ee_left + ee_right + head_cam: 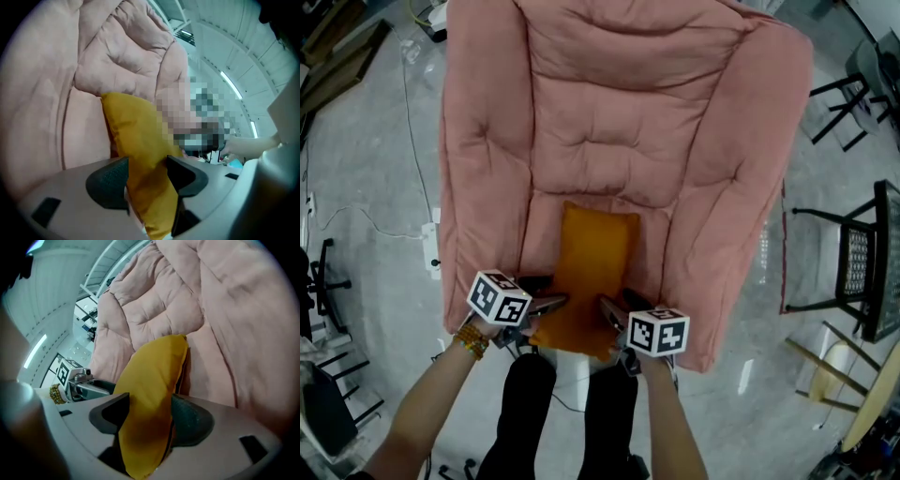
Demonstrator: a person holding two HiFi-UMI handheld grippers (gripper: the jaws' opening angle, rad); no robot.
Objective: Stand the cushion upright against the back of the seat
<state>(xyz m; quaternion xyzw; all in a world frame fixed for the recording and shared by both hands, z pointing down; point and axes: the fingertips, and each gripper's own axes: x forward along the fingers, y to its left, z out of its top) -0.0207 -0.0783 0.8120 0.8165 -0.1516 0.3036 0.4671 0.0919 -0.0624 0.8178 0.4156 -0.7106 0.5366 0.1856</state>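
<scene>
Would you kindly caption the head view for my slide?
Left tongs and right tongs straddle the near edge of the orange cushion on the pink seat.

Black trousers (525, 403), gold bracelet (472, 340), black-and-white marker cubes (498, 296), pale grey left gripper (147, 161), matching right gripper (150, 399), dark jaws

Left gripper (547, 294), right gripper (614, 309), fingers (108, 183) spread

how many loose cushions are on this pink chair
1: the orange cushion is on the seat of the pink armchair, its far end toward the backrest. Another could be hidden, but none shows.
</scene>
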